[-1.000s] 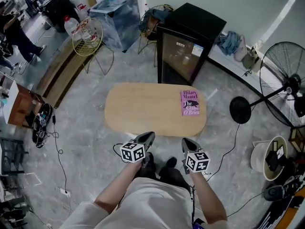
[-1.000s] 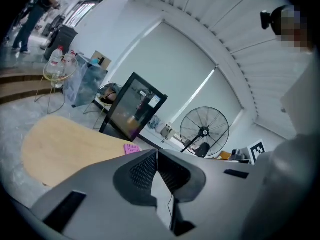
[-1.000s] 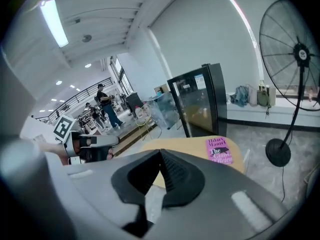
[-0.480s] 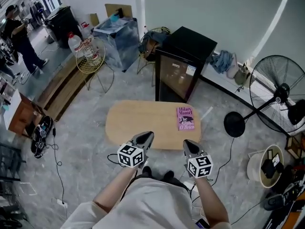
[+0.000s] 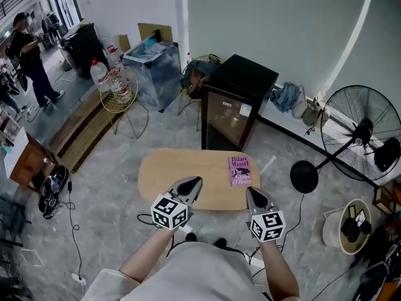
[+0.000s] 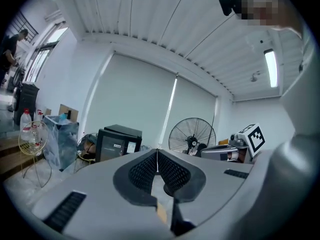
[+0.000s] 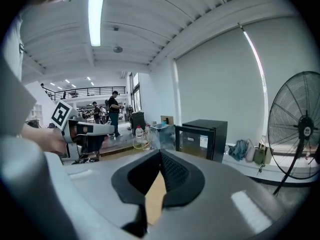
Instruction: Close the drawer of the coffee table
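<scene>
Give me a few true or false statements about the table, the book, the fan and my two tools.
A purple book lies on the coffee table: true.
The left tool and the right tool are both shut: true.
The left tool grips the book: false, it holds nothing and the book lies on the table.
The fan stands on the table: false, it stands on the floor to the right.
</scene>
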The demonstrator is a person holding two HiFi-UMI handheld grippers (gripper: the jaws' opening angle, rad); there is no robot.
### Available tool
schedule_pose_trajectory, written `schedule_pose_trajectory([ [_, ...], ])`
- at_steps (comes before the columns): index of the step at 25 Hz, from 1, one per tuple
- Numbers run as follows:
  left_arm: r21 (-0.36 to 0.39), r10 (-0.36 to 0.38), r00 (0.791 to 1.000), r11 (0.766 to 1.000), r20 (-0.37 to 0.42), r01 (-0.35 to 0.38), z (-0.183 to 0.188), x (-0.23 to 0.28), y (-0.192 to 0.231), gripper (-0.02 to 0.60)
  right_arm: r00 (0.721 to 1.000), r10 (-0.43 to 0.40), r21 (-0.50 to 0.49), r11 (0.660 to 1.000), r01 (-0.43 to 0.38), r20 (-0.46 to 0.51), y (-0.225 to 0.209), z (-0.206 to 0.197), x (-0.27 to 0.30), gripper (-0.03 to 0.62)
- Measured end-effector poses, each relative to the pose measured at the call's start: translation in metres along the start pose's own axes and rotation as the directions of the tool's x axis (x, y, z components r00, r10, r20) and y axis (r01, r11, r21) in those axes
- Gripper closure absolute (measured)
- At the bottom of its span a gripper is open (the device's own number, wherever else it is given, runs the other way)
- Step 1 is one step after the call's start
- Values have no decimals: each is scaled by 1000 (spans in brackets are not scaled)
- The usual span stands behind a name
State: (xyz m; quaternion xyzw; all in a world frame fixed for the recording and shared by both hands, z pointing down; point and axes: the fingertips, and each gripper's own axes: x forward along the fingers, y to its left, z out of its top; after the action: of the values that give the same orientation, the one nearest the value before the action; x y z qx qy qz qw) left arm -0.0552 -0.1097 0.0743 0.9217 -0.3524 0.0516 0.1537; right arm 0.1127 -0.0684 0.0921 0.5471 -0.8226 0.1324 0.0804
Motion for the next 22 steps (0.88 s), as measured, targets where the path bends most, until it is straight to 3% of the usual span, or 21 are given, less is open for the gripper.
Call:
schedule_pose_trajectory([
  [7, 79, -2, 1000, 997, 27, 0, 28, -5, -9, 569, 997, -10, -73, 997, 15, 74, 0, 39, -13, 583],
  [13, 86, -11, 1000, 996, 28, 9, 31, 1, -10, 569, 994, -27, -99, 994, 38, 105, -1, 45, -13, 583],
  [22, 69, -29, 999, 997, 18, 27, 26, 8, -13, 569, 992, -51, -62, 996, 59, 113, -10, 46, -20, 583],
])
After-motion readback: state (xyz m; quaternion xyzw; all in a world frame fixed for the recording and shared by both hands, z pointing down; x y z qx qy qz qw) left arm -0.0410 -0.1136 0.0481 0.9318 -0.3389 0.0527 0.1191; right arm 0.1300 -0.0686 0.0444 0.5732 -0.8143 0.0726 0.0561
